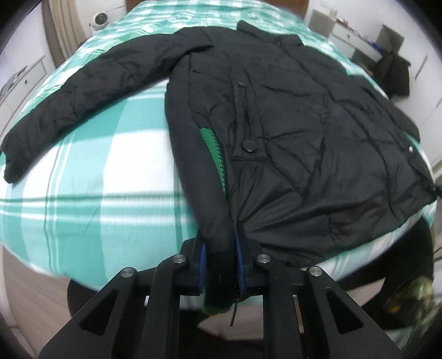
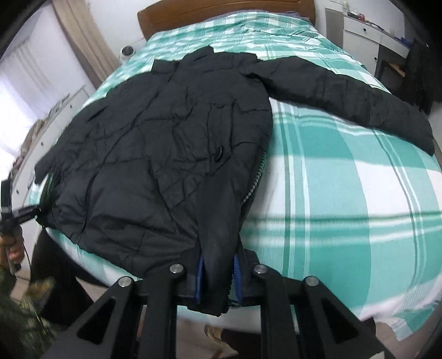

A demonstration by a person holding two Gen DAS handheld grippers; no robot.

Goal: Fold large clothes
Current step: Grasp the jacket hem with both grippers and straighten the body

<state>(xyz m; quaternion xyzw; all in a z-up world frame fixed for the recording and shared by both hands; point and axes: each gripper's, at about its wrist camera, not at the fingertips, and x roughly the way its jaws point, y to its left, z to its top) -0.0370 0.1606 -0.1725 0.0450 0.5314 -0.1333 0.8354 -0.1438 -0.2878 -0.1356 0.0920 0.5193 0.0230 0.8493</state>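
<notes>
A black padded jacket (image 1: 276, 124) lies flat on the green-and-white checked bed (image 1: 96, 179), collar at the far end and one sleeve stretched out to the left. My left gripper (image 1: 221, 265) is shut on the near hem, at the front edge with the green zip lining (image 1: 212, 146). In the right wrist view the same jacket (image 2: 165, 138) has its other sleeve (image 2: 359, 107) spread to the right. My right gripper (image 2: 218, 276) is shut on the hem corner by the zip. The left gripper (image 2: 16, 215) shows at the jacket's far left corner, held by a hand.
A wooden headboard (image 2: 221, 13) stands at the far end of the bed (image 2: 345, 193). White drawers (image 2: 362, 36) and dark clothes on a chair (image 1: 395, 74) are to the right. A small white fan (image 1: 99, 20) and curtains (image 2: 83, 36) are on the left.
</notes>
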